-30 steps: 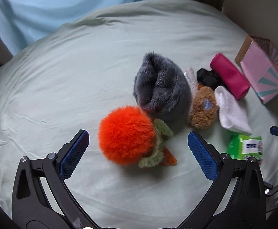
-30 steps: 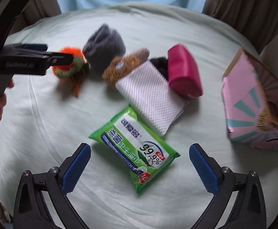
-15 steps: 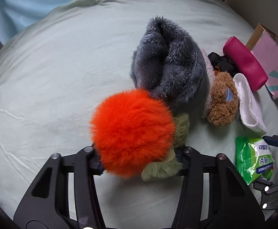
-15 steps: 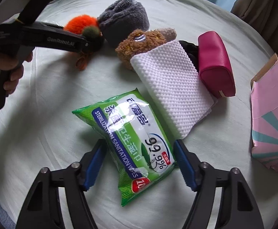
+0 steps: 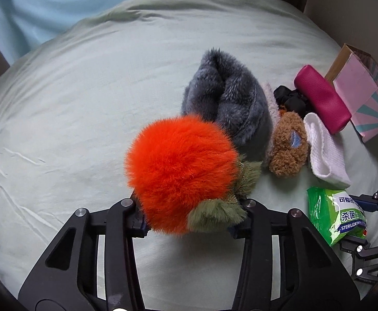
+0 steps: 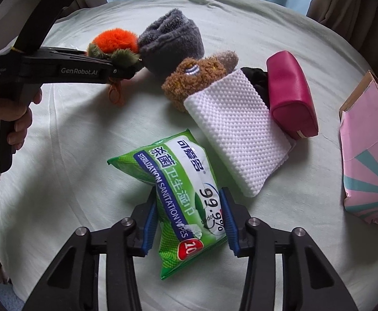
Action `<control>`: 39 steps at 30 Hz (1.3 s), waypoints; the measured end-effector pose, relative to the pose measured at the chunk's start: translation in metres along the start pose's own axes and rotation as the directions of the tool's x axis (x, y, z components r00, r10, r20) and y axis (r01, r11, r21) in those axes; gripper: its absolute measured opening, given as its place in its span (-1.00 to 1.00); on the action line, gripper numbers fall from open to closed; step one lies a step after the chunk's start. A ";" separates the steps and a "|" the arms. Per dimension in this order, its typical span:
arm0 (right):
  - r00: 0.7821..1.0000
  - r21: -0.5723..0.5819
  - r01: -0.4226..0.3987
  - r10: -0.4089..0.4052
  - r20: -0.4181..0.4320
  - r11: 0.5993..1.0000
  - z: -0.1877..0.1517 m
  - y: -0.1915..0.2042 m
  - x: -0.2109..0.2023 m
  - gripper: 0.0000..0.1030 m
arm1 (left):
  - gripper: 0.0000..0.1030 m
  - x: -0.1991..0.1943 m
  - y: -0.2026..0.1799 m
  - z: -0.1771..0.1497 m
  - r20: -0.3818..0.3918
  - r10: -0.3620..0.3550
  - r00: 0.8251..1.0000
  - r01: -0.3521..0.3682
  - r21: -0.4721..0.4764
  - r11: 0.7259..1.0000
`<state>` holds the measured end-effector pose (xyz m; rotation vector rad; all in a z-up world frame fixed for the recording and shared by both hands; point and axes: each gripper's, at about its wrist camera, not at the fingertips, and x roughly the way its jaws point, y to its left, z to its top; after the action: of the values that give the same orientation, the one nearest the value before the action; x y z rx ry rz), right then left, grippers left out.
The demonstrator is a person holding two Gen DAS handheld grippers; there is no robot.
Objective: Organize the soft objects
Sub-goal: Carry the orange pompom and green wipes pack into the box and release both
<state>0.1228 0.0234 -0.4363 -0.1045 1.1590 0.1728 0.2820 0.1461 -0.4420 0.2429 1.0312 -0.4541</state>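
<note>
Fluffy orange pompom (image 5: pixel 181 171) (olive tufts at one side) beside tilted green wipes pack (image 6: pixel 186 197) on bedsheet.

Bedsheet (image 5: pixel 72 108) left is bare; grey plush (image 5: pixel 225 98), brown plush (image 5: pixel 288 147), white cloth (image 5: pixel 323 150) crowd right.

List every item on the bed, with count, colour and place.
pompom: one, orange with olive tufts, between the closing left jaws
furry bundle: one, grey, behind the pompom
plush toy: one, brown, beside the grey bundle
cloth: one, white, folded, centre right
black fabric: one, behind the cloth
pouch: one, magenta, right of the cloth
box: one, pink and teal, far right
wipes pack: one, green, between the closing right jaws
bed sheet: pale green
left gripper: black
right gripper: black, blue pads
hand: on the left gripper's handle
</note>
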 end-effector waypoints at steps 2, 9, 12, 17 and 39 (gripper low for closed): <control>1.000 0.006 -0.004 0.004 0.007 1.000 0.001 -0.004 -0.005 -0.21 | -0.25 -0.008 0.001 0.004 0.011 0.003 1.000 -0.003 0.000 1.000; 0.999 0.020 0.000 -0.001 0.038 1.000 0.009 -0.012 -0.042 -0.22 | -0.25 -0.059 -0.005 0.019 0.056 0.016 0.998 -0.017 0.010 1.000; 0.998 0.036 0.009 -0.011 0.066 0.999 0.015 -0.014 -0.071 -0.22 | -0.25 -0.090 -0.013 0.029 0.086 0.018 0.996 -0.020 0.022 1.000; 0.992 0.087 0.023 -0.034 0.123 0.996 0.033 -0.021 -0.116 -0.22 | -0.25 -0.138 -0.025 0.052 0.124 0.011 0.992 -0.014 0.019 1.000; 0.963 0.211 -0.041 -0.018 0.270 0.977 0.080 -0.162 -0.281 -0.22 | -0.25 -0.243 -0.191 0.148 0.223 0.015 0.975 0.003 -0.082 0.997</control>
<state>0.1161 -0.1450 -0.1483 0.1149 0.8980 0.0685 0.2006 -0.0216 -0.1549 0.1186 0.8260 -0.4223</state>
